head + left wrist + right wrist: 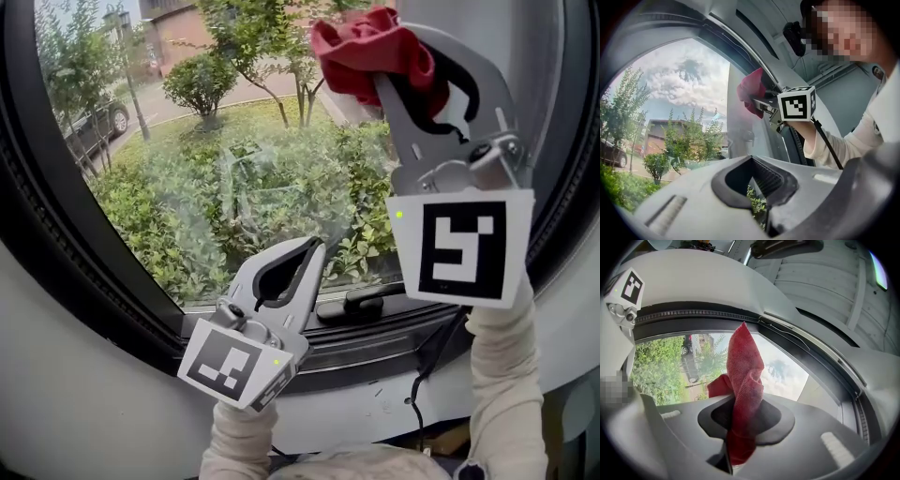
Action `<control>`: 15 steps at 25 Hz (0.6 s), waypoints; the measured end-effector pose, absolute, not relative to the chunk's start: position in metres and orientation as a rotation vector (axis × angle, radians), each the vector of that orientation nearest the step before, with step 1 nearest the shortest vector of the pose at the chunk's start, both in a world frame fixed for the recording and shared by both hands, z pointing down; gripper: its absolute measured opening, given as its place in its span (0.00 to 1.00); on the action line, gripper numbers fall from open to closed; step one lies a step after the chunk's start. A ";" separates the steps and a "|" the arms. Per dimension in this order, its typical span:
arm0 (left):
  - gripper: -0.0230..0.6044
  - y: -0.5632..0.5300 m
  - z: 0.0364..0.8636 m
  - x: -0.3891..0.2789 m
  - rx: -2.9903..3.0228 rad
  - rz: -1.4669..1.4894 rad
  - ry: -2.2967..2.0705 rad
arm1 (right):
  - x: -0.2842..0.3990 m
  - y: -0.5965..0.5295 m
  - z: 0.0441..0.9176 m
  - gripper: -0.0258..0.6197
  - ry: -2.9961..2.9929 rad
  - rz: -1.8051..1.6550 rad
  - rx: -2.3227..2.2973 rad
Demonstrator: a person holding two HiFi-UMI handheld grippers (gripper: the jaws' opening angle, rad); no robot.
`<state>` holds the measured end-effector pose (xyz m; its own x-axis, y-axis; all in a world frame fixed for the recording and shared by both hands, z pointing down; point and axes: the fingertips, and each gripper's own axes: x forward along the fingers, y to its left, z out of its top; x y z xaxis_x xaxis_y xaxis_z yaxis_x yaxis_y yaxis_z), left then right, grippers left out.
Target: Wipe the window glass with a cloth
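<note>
A red cloth (366, 47) is bunched in my right gripper (389, 80), which is shut on it and holds it against the upper right of the window glass (234, 169). In the right gripper view the cloth (745, 380) stands up out of the jaws of the right gripper (740, 401) in front of the glass (787, 371). My left gripper (312, 251) is shut and holds nothing, low by the glass's bottom edge. From the left gripper (752, 161), the cloth (752, 91) and the right gripper (764, 101) show above, at the glass (684, 103).
A thick black rounded frame (56, 234) rings the glass. A black handle (361, 302) lies on the lower sill and a black cable (427, 361) hangs beneath it. Bushes, trees and a parked car (98, 122) are outside. My sleeve (843, 140) shows behind the right gripper.
</note>
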<state>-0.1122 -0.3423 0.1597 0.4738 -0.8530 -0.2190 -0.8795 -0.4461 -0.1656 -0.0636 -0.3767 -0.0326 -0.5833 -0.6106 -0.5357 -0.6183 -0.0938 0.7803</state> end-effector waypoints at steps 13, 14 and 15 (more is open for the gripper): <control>0.04 -0.350 0.201 -0.069 -2.521 0.066 1.474 | -0.045 -0.389 0.086 0.21 2.249 1.735 -1.415; 0.04 -0.349 0.205 -0.068 -2.527 0.065 1.478 | -0.044 -0.389 0.097 0.21 2.271 1.719 -1.418; 0.04 -0.347 0.209 -0.067 -2.532 0.065 1.481 | -0.043 -0.389 0.109 0.21 2.293 1.699 -1.419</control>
